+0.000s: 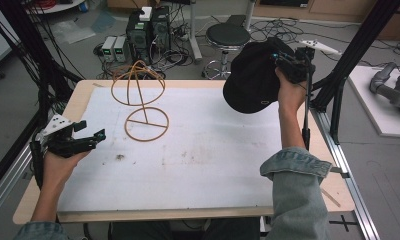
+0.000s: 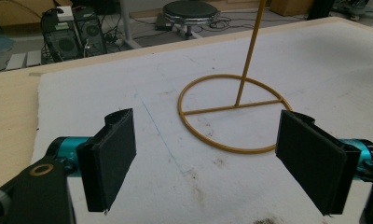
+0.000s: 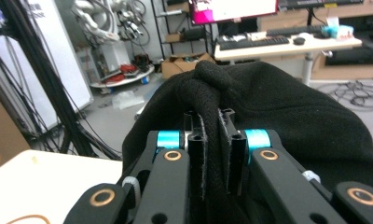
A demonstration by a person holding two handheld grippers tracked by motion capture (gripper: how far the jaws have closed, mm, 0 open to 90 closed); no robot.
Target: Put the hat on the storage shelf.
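Observation:
A black cap (image 1: 254, 75) hangs in the air above the table's far right corner, pinched by my right gripper (image 1: 288, 64). In the right gripper view a fold of the cap (image 3: 287, 112) is clamped between the jaws of that gripper (image 3: 214, 122). A yellow wire hat stand (image 1: 139, 95) stands upright on the white mat, with a dome top and a ring base (image 2: 231, 112). My left gripper (image 1: 90, 132) hovers open at the table's left edge, pointed at the stand. In its own view, the left gripper (image 2: 212, 179) has wide jaws with nothing between them.
The white mat (image 1: 198, 150) covers most of the wooden table (image 1: 80, 97) and has some dirty smudges. A black stool (image 1: 227, 37), computer boxes (image 1: 148, 30) and cables are on the floor beyond the far edge. Black frame posts (image 1: 338, 70) rise at the right side.

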